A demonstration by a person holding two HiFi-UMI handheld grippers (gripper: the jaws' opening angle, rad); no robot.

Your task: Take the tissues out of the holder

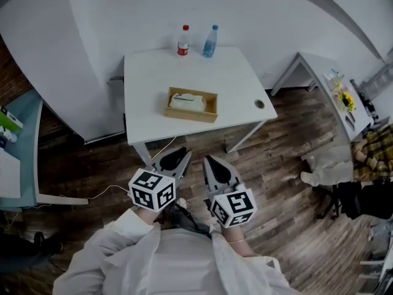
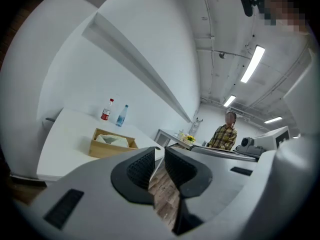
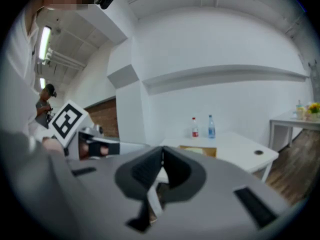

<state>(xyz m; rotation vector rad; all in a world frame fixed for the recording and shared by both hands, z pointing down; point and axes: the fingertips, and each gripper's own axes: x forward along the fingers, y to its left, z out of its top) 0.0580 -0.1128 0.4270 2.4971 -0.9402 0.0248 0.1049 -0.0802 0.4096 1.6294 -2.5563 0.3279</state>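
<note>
A wooden holder [image 1: 191, 112] sits mid-table on the white table [image 1: 150, 82], with white tissues [image 1: 187, 101] inside it. From the left gripper view the holder [image 2: 102, 148] and tissues [image 2: 114, 140] lie ahead to the left. Only the holder's [image 3: 200, 150] top edge shows over the jaws in the right gripper view. Both grippers hang over the floor, short of the table's near edge. My left gripper [image 1: 175, 157] [image 2: 159, 154] has its jaws drawn together to a thin slit, with nothing between them. Beside it, my right gripper [image 1: 214, 163] [image 3: 162, 156] is shut and empty.
A red-labelled bottle [image 1: 183, 40] and a blue bottle [image 1: 210, 41] stand at the table's far edge. A round hole [image 1: 260, 104] is near its right corner. A second table [image 1: 319, 66] and a seated person [image 1: 368, 152] are to the right, a teal desk [image 1: 24, 165] to the left.
</note>
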